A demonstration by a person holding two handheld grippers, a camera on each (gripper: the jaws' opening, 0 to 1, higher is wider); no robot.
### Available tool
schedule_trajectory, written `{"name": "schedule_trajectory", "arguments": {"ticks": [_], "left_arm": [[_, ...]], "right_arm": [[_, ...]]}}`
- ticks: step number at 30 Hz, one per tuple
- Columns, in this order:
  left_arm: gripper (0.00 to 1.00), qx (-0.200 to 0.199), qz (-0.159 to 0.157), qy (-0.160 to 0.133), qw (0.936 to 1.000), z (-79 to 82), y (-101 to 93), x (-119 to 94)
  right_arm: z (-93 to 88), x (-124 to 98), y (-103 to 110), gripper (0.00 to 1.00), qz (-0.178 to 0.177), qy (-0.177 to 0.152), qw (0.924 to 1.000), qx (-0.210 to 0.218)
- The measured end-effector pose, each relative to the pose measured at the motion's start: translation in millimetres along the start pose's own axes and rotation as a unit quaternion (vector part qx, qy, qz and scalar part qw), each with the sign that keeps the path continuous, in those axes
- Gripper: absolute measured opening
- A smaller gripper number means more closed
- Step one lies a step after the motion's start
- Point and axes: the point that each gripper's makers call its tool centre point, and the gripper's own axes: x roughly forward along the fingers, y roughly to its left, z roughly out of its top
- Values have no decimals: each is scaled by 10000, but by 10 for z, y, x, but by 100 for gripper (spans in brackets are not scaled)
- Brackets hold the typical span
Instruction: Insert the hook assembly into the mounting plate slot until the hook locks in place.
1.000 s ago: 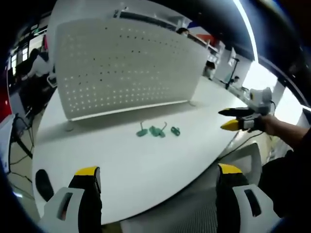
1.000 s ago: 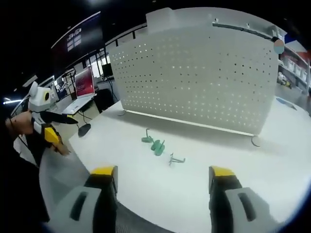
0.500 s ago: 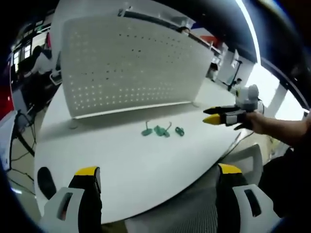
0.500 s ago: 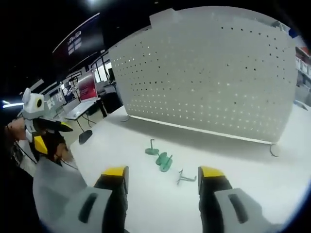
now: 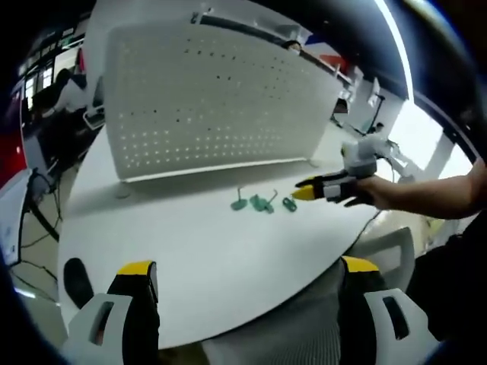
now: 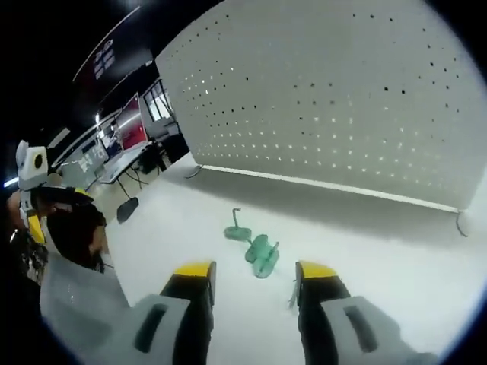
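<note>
A white perforated mounting plate [image 5: 213,99] [image 6: 342,106] stands upright along the back of the white table [image 5: 190,251]. Three small green hook parts [image 5: 262,204] lie in a row in front of it. My left gripper [image 5: 245,274] hangs open and empty over the near table edge. My right gripper [image 5: 308,188], held in a hand, reaches in from the right with its tips just right of the hooks. In the right gripper view my right gripper [image 6: 255,270] is open with a narrow gap, just short of a green hook [image 6: 262,255]. A thin grey wire hook [image 6: 292,293] lies against its right jaw.
A black oval object [image 5: 76,274] [image 6: 125,209] lies near the table's left end. A white chair back [image 5: 388,243] stands below the right table edge. My left gripper [image 6: 34,179] shows far left, in a person's hand. Desks and screens lie beyond the table.
My right gripper has moved forward over the table towards the hooks, and its jaws have drawn closer together. My left gripper has stayed near the table edge, open.
</note>
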Motion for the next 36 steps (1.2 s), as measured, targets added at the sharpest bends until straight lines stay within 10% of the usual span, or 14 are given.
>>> {"name": "schedule_trajectory", "arguments": {"ticks": [19,36], "left_arm": [[100,-148,108,61,9998,0,80,96],[100,-194,150,13,9997,1,113,67]], "right_arm": [[-101,648,-122,19,-36,743,9923,989],[-172,657,-143,0,-303,1047,9835,1443]]}}
